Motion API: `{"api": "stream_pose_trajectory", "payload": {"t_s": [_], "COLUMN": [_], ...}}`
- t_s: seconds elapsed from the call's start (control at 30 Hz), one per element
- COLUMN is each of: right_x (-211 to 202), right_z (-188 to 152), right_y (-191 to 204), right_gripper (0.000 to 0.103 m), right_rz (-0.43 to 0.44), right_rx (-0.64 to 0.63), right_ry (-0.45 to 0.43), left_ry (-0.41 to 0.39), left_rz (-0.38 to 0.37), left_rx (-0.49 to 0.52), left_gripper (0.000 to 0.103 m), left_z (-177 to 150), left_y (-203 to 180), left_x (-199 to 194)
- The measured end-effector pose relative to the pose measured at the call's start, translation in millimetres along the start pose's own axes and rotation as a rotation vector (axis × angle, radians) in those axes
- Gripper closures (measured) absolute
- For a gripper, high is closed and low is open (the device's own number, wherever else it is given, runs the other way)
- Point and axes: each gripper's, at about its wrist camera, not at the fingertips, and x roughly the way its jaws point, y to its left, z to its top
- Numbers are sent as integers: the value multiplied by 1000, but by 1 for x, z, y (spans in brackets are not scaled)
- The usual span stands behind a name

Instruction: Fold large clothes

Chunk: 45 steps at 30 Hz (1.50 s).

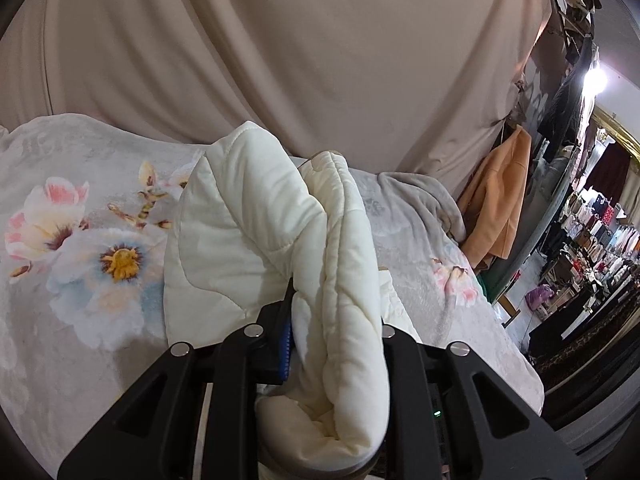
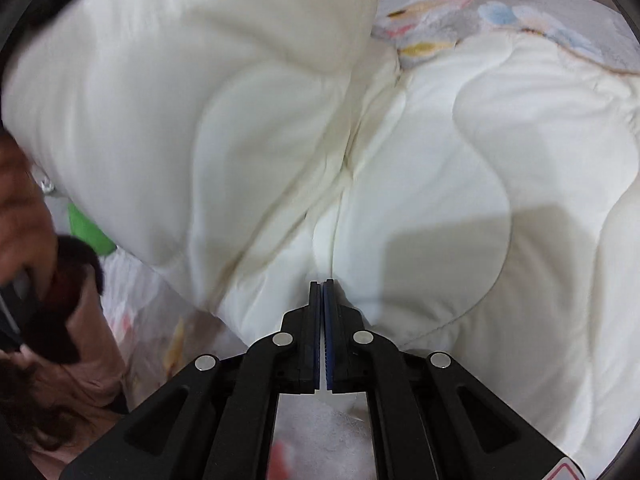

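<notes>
Between the left claw fingers, bunched cream quilted garment, clamped.

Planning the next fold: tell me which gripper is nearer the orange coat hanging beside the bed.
Left. The left gripper, gripping the cream quilted coat, faces the orange coat; the right gripper shows none.

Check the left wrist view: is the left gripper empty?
No, the left gripper is shut on a thick roll of the cream quilted garment.

a clothing shop: crowded garment racks line the aisle beside a bed with a floral blanket.
</notes>
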Motion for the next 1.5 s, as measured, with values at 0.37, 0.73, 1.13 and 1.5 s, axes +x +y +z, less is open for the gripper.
{"api": "stream_pose_trajectory", "payload": {"t_s": [0.37, 0.73, 1.13, 1.5], "right_x": [20, -24, -163, -236], "right_z": [2, -64, -146, -108], "right_y": [-16, -69, -121, -83], "right_gripper": [103, 101, 92, 49], "right_rz": [106, 370, 43, -243], "right_rx": [31, 397, 501, 285], "right_ry": [-54, -86, -394, -632], "left_ry": [82, 256, 319, 10], "left_rz": [-37, -20, 114, -83], "left_rx": [138, 226, 420, 200], "left_gripper": [85, 86, 72, 29], "left_z": [-1, -30, -116, -38], "left_y": [-80, -133, -171, -146], "left_x": [53, 160, 227, 61]}}
